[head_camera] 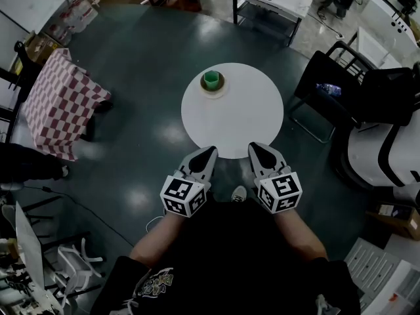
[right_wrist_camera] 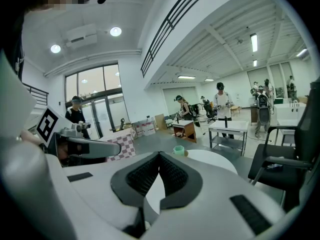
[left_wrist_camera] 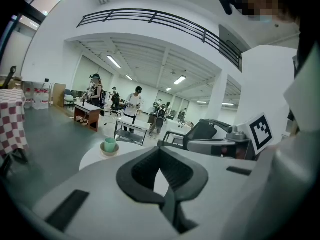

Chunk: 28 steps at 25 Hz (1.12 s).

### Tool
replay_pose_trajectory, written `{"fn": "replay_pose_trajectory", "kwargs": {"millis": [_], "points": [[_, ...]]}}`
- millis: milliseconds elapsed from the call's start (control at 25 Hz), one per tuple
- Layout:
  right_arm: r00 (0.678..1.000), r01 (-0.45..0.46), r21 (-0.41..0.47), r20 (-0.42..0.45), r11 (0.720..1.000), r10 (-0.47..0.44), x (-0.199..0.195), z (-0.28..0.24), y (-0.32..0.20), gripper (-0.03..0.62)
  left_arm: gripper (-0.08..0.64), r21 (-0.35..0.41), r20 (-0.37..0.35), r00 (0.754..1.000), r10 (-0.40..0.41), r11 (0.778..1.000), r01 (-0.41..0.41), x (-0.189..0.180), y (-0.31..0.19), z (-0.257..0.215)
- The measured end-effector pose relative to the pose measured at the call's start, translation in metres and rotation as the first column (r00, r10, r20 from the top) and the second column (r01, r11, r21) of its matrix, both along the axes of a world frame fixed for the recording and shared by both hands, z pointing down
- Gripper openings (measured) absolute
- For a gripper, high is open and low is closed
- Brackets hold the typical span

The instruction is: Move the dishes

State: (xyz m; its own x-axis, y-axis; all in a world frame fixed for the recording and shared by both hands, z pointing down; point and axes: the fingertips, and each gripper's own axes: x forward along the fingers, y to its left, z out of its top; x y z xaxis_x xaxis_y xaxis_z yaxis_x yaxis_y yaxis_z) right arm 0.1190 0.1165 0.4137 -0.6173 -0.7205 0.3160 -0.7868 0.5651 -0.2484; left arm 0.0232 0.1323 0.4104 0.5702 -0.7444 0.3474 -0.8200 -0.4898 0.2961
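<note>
Dishes — a green cup (head_camera: 210, 79) nested in a tan bowl (head_camera: 212, 89) — are set well ahead of both jaws, across the round table (head_camera: 243, 120). Left gripper (head_camera: 210, 151) and right gripper (head_camera: 255, 147) are held with jaws pressed together on nothing — probably because no reach is begun.

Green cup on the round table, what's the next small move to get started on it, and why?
Probably reach the right gripper forward across the round white table, opening its jaws on the way. It and the left gripper are both shut and empty at the table's near edge, while the green cup stands in a small tan bowl at the far side, well beyond them.
</note>
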Motion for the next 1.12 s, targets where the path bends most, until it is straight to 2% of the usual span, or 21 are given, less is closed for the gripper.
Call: {"fn": "replay_pose_trajectory", "kwargs": {"millis": [240, 1120], "points": [[1.000, 0.004, -0.004, 0.000, 1.000, -0.004, -0.010, 0.001, -0.002, 0.020, 0.005, -0.002, 0.000, 1.000, 0.000, 1.000, 0.000, -0.009, -0.002, 0.001], [0.993, -0.119, -0.032, -0.010, 0.992, 0.119, -0.069, 0.004, -0.030, 0.020, 0.005, -0.025, 0.000, 0.992, 0.123, 0.992, -0.123, -0.072, -0.044, 0.004]]}}
